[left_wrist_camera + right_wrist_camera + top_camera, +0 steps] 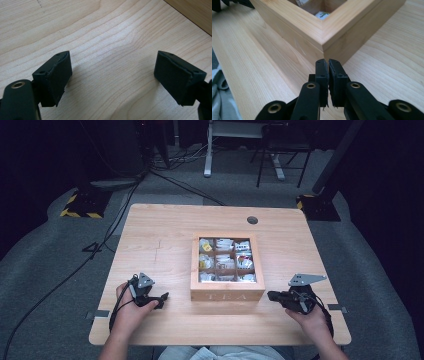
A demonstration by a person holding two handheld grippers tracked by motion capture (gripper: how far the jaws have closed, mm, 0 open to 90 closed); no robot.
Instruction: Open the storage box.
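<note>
From the high view, the wooden tea box (pixel 227 267) sat mid-counter (pixel 160 245), lid shut, with the left hand-held gripper (pixel 161 300) and right hand-held gripper (pixel 272 296) flanking its front. Opening it looked like the step ahead, calling for a hold on the lid edge. In the left gripper view, jaws stood wide over bare wood. In the right gripper view, jaws were pressed together, empty, just short of the box's corner (pixel 323 37).

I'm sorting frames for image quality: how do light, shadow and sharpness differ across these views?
High view: table lit, surroundings nearly black, tea box contents soft. Left gripper view: sharp wood grain, soft shadows beside the pads. Right gripper view: box corner crisp, near jaws slightly blurred.
</note>
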